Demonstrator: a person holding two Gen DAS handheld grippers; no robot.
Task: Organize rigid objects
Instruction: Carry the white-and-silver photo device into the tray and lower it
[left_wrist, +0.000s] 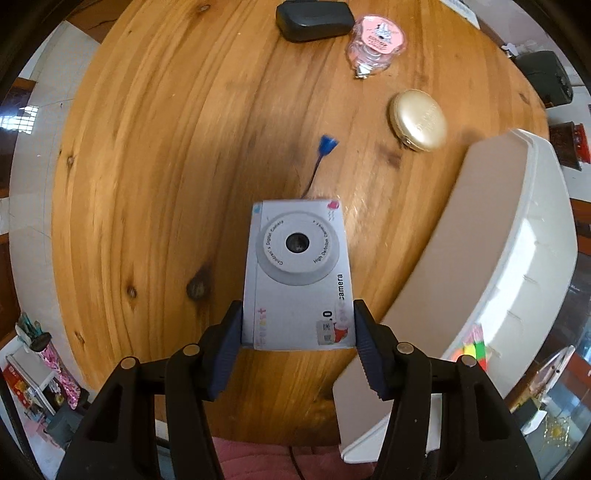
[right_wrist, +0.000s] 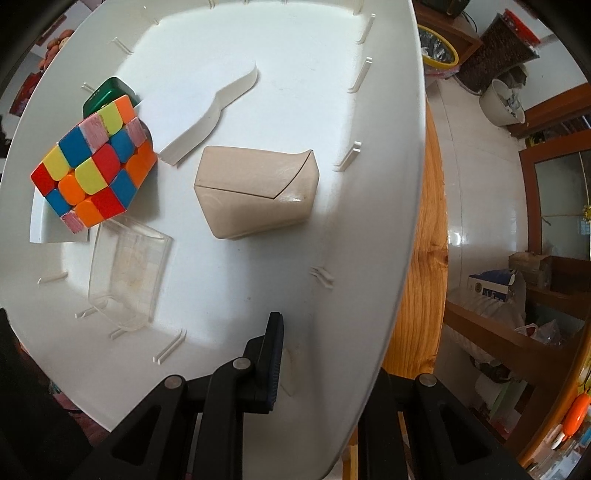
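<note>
A pale grey children's camera box (left_wrist: 297, 273) hangs above the round wooden table (left_wrist: 166, 147). My left gripper (left_wrist: 297, 310) is shut on it, the pads pressing its two lower sides. The white bin (left_wrist: 532, 236) stands just to its right. In the right wrist view my right gripper (right_wrist: 321, 350) straddles the bin's near wall (right_wrist: 369, 258) and is shut on it. One finger (right_wrist: 275, 354) lies inside against the wall and the other is hidden outside it. Inside the bin lie a colourful puzzle cube (right_wrist: 92, 166), a green box (right_wrist: 107, 94), a beige box (right_wrist: 255, 188) and a clear case (right_wrist: 125, 273).
On the table beyond the camera box lie a blue-tipped stick (left_wrist: 323, 151), a gold oval compact (left_wrist: 417, 120), a pink wrapped packet (left_wrist: 376, 40) and a black case (left_wrist: 314, 16). A loose white divider (right_wrist: 210, 118) lies in the bin. Shelves and clutter surround the table.
</note>
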